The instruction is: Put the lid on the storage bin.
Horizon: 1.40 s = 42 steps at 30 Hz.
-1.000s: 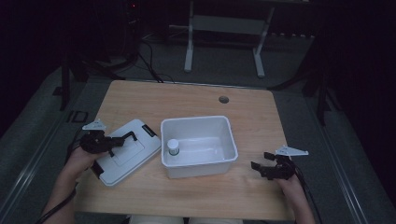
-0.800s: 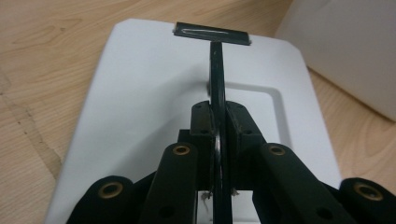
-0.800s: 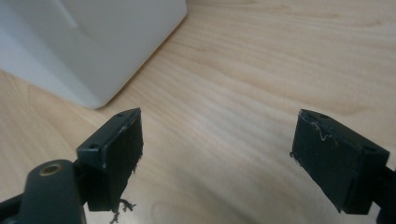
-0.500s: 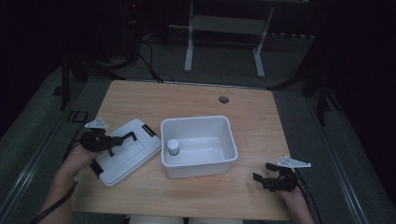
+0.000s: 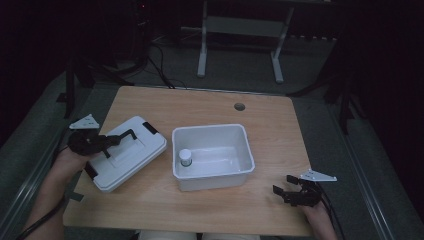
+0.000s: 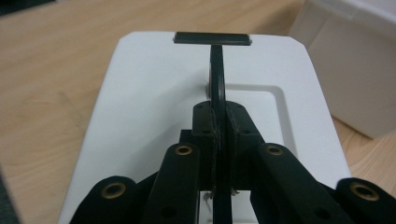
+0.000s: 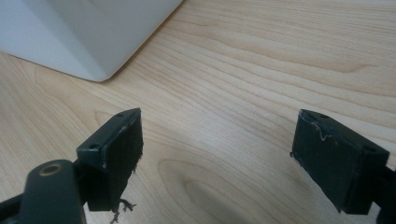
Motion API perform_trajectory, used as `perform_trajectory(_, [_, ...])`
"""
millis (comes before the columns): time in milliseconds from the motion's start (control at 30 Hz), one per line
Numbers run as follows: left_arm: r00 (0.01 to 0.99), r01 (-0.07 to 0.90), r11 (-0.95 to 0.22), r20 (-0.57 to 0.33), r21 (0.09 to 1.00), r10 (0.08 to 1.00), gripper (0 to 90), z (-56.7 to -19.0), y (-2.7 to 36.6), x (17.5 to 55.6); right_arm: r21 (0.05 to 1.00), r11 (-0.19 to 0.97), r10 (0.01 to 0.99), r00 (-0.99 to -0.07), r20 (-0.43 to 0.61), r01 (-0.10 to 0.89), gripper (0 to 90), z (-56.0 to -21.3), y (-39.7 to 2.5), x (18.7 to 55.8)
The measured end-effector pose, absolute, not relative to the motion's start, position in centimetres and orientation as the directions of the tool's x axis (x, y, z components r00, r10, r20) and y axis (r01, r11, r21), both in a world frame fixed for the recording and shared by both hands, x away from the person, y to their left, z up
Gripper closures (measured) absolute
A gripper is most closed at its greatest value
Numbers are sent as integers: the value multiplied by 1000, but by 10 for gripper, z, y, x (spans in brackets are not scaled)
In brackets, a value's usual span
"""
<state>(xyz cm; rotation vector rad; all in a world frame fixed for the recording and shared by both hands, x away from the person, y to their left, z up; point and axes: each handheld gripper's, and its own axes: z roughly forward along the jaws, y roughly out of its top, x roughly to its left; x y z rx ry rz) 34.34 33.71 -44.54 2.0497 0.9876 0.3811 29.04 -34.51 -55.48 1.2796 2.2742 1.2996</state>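
A white lid [image 5: 126,153] with black end clips lies on the table left of the white bin [image 5: 214,176]. Its black handle [image 6: 218,74] stands up from the lid [image 6: 154,93], and my left gripper [image 5: 116,140] is shut on that handle; in the left gripper view the pads [image 6: 208,133] press both sides of it at my left gripper [image 6: 219,135]. A small white-capped bottle [image 5: 185,157] stands inside the bin at its left end. My right gripper [image 5: 281,192] rests open near the table's front right edge, its jaws [image 7: 219,158] wide apart over bare wood.
The wooden table [image 5: 205,107] has a round cable hole [image 5: 239,106] near its back edge. A corner of the bin [image 7: 88,32] shows ahead of my right gripper. A metal stand [image 5: 240,45] and cables lie on the dark floor beyond.
My right gripper has pulled back toward the front right edge of the table. The left gripper stays shut on the lid's handle.
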Motion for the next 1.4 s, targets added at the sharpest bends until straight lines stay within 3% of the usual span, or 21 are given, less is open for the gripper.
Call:
perform_trajectory(433, [682,413,-361,-22,836,731,834,-378,332,335,779,230,778,-591,213,583,162,-557,-345,289])
perform_trajectory(733, [751,335,-401,15,853,660,834,-339,291,339,783,229,778,-593,209,578,162,-555,-344,288])
perform_trajectory(1400, [887,227,-508,39,831,460,834,-338,184,360,780,227,778,-590,215,583,162,-557,-343,287])
